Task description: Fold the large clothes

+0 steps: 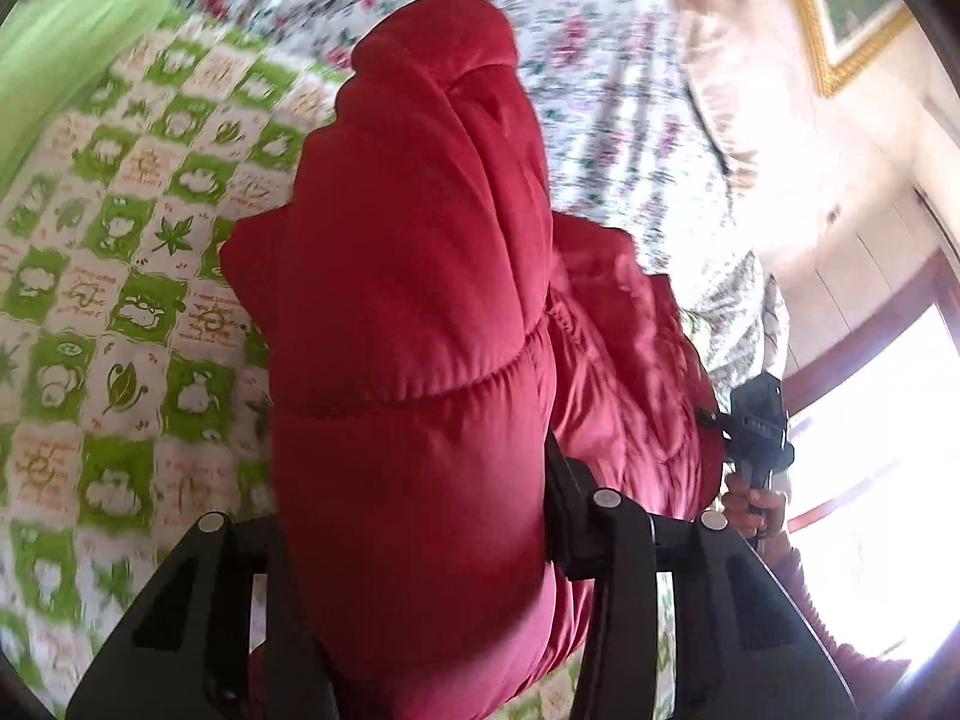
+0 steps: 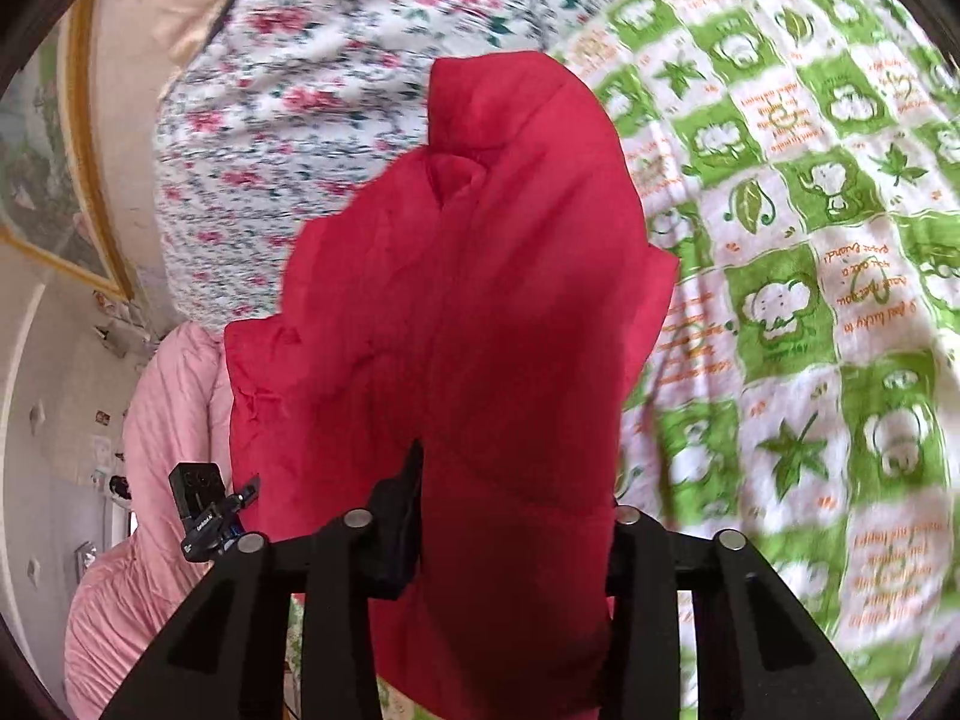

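A red padded jacket [image 1: 414,312] hangs in the air above the bed, held by both grippers. My left gripper [image 1: 420,540] is shut on its quilted edge, and the cloth bulges up between the jaws. My right gripper [image 2: 510,516] is shut on another part of the same jacket [image 2: 480,300], which drapes away from it. The right gripper also shows in the left wrist view [image 1: 757,426], held by a hand at the jacket's far side. The left gripper shows in the right wrist view [image 2: 210,510] at the jacket's left edge.
A green and white patterned blanket [image 1: 120,276] covers the bed below; it also fills the right side of the right wrist view [image 2: 810,300]. A floral sheet [image 2: 300,90] lies beyond. Pink bedding [image 2: 162,450] sits at left. A gold-framed picture [image 1: 840,18] hangs on the wall.
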Demonstrator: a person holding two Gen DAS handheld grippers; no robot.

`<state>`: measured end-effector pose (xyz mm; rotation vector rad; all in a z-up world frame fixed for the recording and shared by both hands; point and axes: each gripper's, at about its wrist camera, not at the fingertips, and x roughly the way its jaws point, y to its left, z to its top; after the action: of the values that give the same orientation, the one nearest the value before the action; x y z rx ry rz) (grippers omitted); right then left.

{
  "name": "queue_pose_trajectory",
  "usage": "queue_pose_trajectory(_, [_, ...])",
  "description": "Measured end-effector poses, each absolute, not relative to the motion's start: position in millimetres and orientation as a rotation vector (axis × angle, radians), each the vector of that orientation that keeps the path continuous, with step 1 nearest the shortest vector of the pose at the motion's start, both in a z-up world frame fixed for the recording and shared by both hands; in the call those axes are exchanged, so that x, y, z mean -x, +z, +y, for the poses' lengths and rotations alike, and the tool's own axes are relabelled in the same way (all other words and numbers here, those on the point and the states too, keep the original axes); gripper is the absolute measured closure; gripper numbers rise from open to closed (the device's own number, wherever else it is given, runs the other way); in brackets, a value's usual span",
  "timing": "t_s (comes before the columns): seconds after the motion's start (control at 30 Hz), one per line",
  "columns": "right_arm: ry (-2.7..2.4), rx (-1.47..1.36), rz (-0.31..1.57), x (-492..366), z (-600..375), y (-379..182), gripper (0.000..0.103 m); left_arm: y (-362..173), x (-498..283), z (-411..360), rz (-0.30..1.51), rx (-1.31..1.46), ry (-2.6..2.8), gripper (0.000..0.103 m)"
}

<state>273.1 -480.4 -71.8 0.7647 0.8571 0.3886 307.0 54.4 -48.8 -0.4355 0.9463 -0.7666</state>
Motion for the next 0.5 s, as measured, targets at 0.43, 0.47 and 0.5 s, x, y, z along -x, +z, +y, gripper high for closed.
queue_pose_trajectory(0.43, [0.46, -0.705, 0.822, -154.9, -436.5, -48.1, 0.069, -46.3, -184.5, 95.1, 0.848, 0.453, -0.792, 0.063])
queue_pose_trajectory(0.47, [0.46, -0.71, 0.82, -147.9, -434.5, -50.6, 0.069, -50.6, -178.6, 97.6, 0.845, 0.458, -0.79, 0.063])
queue_pose_trajectory(0.5, [0.46, -0.717, 0.818, -143.0, -432.9, -53.6, 0.069, -53.9, -175.1, 99.5, 0.845, 0.466, -0.789, 0.063])
